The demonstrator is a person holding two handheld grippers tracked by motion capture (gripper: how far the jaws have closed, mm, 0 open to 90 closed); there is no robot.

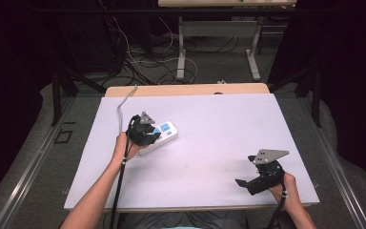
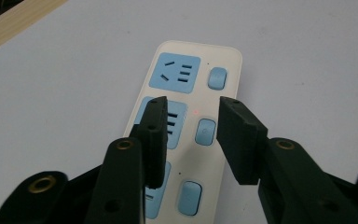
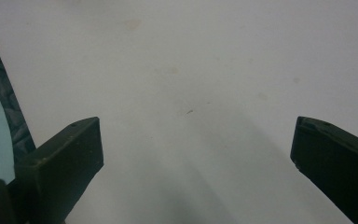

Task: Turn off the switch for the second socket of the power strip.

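While your left gripper (image 2: pixel 193 135) hangs over the power strip (image 2: pixel 189 126), its jaws stand part-open above the strip's middle, one over the middle blue socket (image 2: pixel 175 119), the other at the strip's right edge; nothing is pinched between them, and the pads do not seem to press on anything. The strip lies flat on the white table cover (image 1: pixel 209 143), left of centre, under your left hand (image 1: pixel 123 145).

Expect a stiff, light plastic body with a smooth, glossy shell that could slide on the cover or slip between the pads. Take it across its narrow width, on the two long edges near the middle, so it stays level; keep the pads off the blue switch buttons (image 2: pixel 206 132) beside the sockets, since a squeeze there would probably toggle one.

Your left gripper view gives what the high view cannot: the sockets, the buttons, and a small red light (image 2: pixel 195 112) glowing near the middle socket. From above, the gripper body covers much of the strip.

Well to the right of the strip, your right gripper (image 1: pixel 246 183) rests near the table's front edge, jaws wide apart and empty.
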